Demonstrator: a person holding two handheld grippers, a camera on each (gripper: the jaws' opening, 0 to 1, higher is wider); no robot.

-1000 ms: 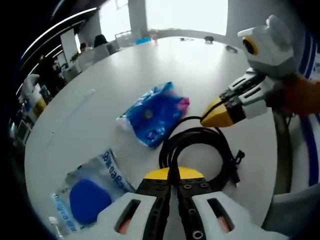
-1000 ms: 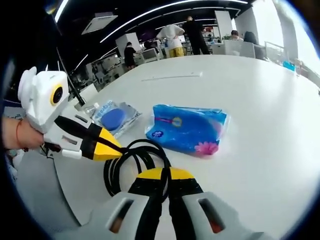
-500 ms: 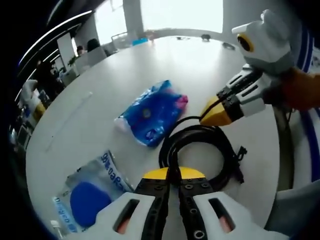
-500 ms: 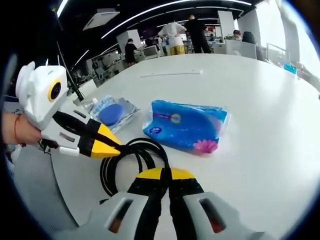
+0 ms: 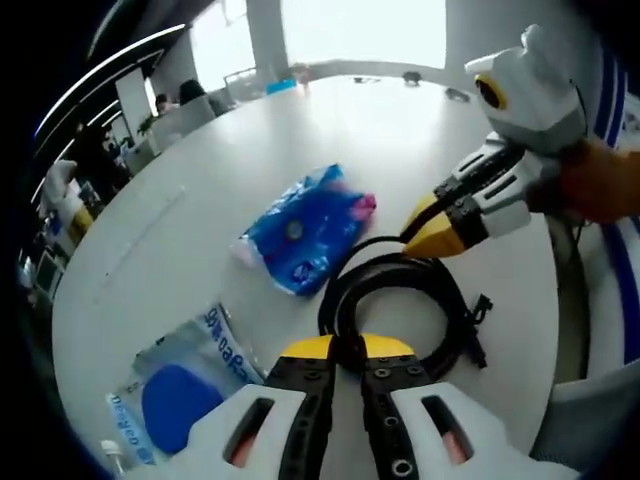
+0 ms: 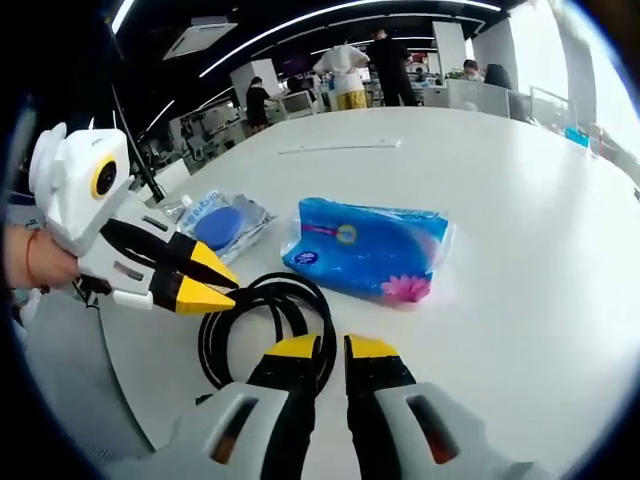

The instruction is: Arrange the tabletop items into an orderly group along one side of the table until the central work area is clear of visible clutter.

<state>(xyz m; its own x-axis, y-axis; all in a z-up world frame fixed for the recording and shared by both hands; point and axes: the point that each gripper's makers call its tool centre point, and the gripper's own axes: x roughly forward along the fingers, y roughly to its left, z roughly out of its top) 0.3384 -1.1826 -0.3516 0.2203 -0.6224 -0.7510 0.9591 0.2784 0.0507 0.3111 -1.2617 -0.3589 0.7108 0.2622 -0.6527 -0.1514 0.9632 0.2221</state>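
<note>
A coiled black cable (image 5: 440, 300) (image 6: 215, 340) lies on the white table close to its edge. My left gripper (image 5: 346, 350) (image 6: 210, 283) is slightly open, its yellow tips on either side of the coil's near loop. My right gripper (image 6: 332, 350) (image 5: 430, 228) is open too, and the coil's edge runs into its gap. Just beyond the cable lies a blue tissue pack (image 5: 305, 225) (image 6: 365, 250). A clear bag holding a blue round pad (image 5: 180, 385) (image 6: 220, 225) rests nearer the table's rim.
A thin white strip (image 6: 340, 148) (image 5: 140, 235) lies farther out on the table. A small clear bottle (image 6: 175, 208) stands beside the clear bag. The table's edge (image 5: 560, 300) runs close to the cable. People and desks fill the room behind.
Both grippers were shut on the cable and have now parted their jaws. The cable has stayed in place on the table.
</note>
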